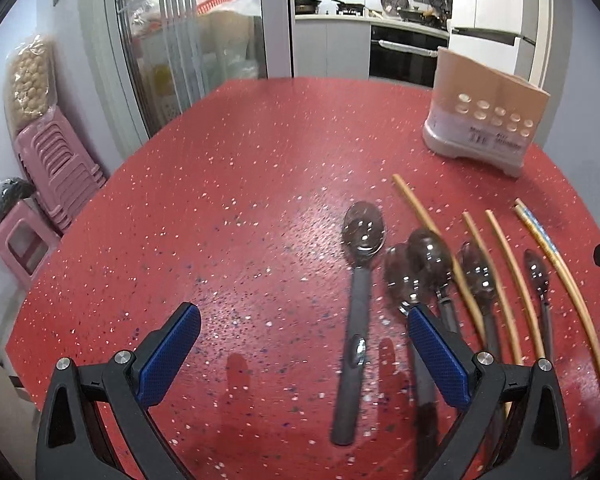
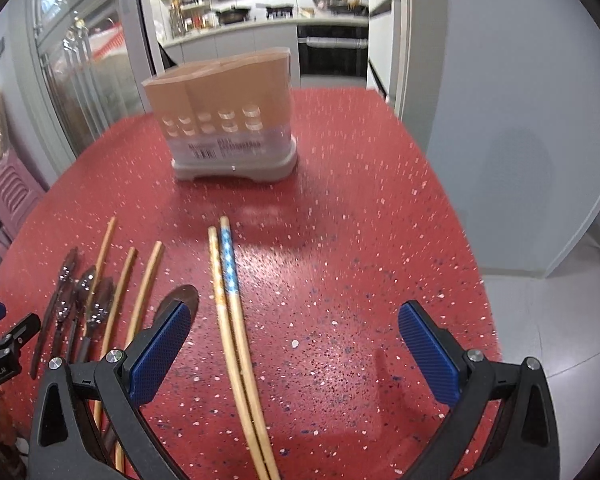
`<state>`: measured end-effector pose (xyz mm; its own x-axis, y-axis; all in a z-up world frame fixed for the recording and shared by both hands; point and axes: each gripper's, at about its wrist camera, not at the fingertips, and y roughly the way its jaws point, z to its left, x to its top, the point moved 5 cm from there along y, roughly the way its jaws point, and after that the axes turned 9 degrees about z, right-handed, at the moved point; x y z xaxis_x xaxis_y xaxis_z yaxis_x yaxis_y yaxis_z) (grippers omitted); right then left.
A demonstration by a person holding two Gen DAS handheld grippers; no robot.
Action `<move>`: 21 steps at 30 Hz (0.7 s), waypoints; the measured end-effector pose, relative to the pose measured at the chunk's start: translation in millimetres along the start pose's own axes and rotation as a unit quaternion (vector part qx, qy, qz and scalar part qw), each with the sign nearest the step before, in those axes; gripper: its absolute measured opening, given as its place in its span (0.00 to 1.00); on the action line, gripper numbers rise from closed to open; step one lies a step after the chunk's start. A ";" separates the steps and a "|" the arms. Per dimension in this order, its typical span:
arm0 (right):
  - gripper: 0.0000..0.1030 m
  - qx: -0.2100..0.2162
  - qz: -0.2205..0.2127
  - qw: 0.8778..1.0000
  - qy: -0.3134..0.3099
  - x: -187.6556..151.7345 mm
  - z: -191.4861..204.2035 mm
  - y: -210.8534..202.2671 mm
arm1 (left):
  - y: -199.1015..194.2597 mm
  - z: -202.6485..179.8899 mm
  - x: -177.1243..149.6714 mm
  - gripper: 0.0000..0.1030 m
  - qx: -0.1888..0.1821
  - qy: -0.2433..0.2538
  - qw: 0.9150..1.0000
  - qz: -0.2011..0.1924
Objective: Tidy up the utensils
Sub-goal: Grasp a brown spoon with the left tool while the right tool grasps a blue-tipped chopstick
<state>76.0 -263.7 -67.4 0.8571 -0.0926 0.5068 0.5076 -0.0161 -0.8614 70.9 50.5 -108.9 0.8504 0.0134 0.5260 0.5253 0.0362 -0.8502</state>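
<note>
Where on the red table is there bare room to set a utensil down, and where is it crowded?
Free: the red table left of the large spoon, back to the far edge; also the strip right of the paired chopsticks, in front of the utensil holder. Crowded: the row of spoons and single chopsticks between them.

Left gripper (image 1: 304,344) and right gripper (image 2: 294,342), jaws wide.

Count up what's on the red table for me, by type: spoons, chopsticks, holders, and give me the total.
spoons: 5
chopsticks: 5 (one with a blue pattern)
utensil holder: 1
Total: 11
</note>
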 end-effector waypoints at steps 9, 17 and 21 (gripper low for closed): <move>0.81 0.016 0.051 0.998 -0.020 3.6 1.1 26.7 | 21.7 10.0 5.3 1.00 -0.009 -0.004 0.999 0.041; 0.69 0.009 0.077 0.996 -0.045 1.3 9.4 36.1 | 32.3 10.1 8.6 1.00 -0.018 -0.005 0.998 0.054; 0.68 0.001 0.084 0.994 -0.070 1.8 17.3 40.6 | 37.6 7.3 15.2 1.00 -0.024 -0.005 0.998 0.059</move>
<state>99.7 -247.2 -100.9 0.9338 0.0461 0.3547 0.3555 -0.0098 -0.9346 103.3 59.4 -132.6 0.9059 0.0244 0.4227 0.4231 -0.0148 -0.9060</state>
